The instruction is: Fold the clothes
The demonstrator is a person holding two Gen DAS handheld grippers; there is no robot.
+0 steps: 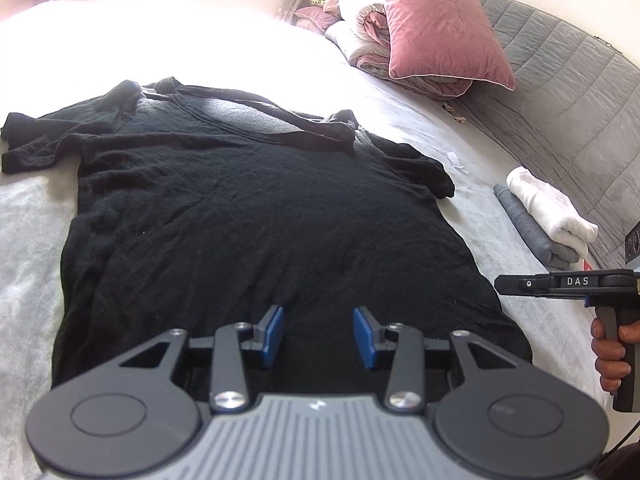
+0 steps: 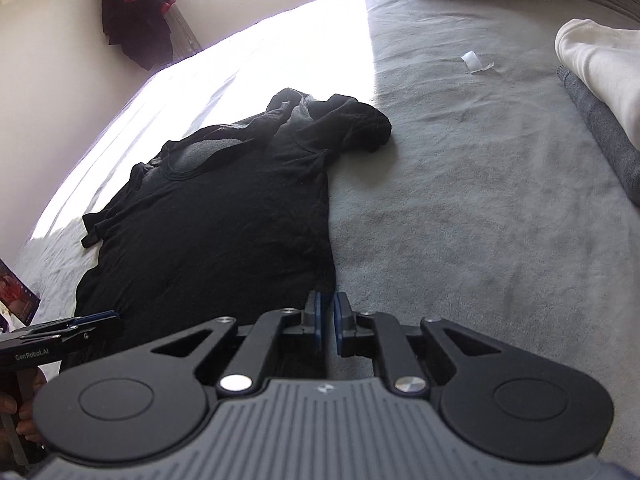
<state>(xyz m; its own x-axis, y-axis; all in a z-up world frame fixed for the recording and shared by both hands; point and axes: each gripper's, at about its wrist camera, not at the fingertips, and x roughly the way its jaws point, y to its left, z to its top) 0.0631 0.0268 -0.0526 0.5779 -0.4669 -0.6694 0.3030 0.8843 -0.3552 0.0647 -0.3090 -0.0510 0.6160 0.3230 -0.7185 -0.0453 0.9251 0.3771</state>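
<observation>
While the left gripper (image 1: 319, 336) hovers wide open over the near hem of the black shirt (image 1: 256, 216), gripping nothing, the right gripper (image 2: 327, 322) hangs by the shirt's right hem edge, its pads a narrow slit apart and empty. The shirt lies flat on the bed (image 2: 460, 200), collar far. Right of it sit a folded white cloth (image 1: 552, 208) on a grey one (image 1: 528, 224). Only the left view shows the pink pillow (image 1: 440, 24); only the right shows dark clothes (image 2: 136, 12) hanging by the window.
</observation>
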